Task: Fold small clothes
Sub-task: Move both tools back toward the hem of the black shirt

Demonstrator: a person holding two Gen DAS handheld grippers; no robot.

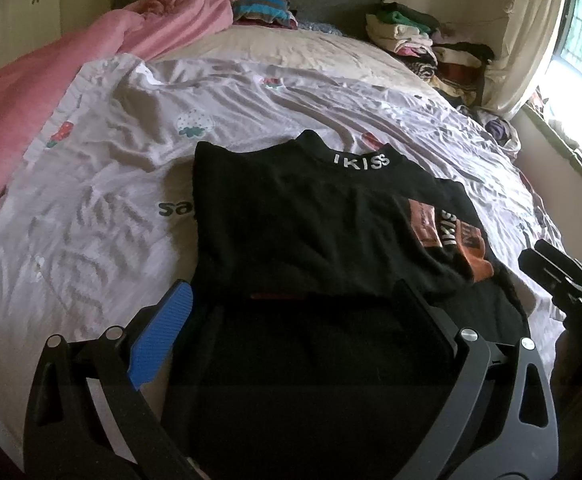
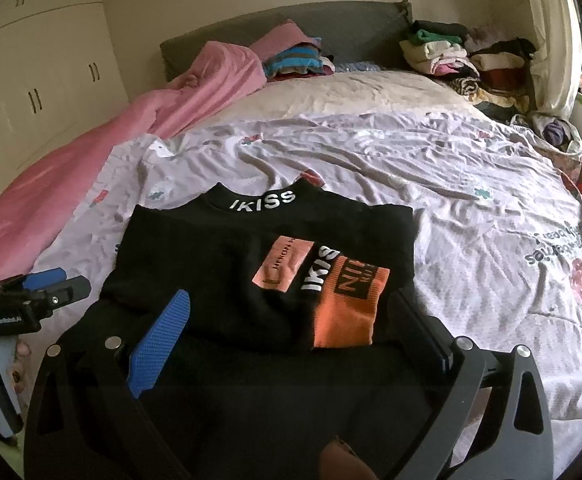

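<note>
The black top (image 2: 227,264), collar lettered IKISS and partly folded with an orange-patched sleeve across its front, lies on the bed's pale printed sheet (image 2: 451,184). Left tool (image 1: 291,312) and right tool (image 2: 291,320) both stand spread above its near hem, pinching nothing. Beyond the top, folded clothes stacks (image 2: 443,50) and a pink blanket (image 2: 195,92) sit by the headboard (image 2: 331,24).

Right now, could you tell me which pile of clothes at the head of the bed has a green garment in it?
The pile by the headboard's right end: a green garment lies near its top. The pile beside the pink blanket shows blue stripes instead.
</note>
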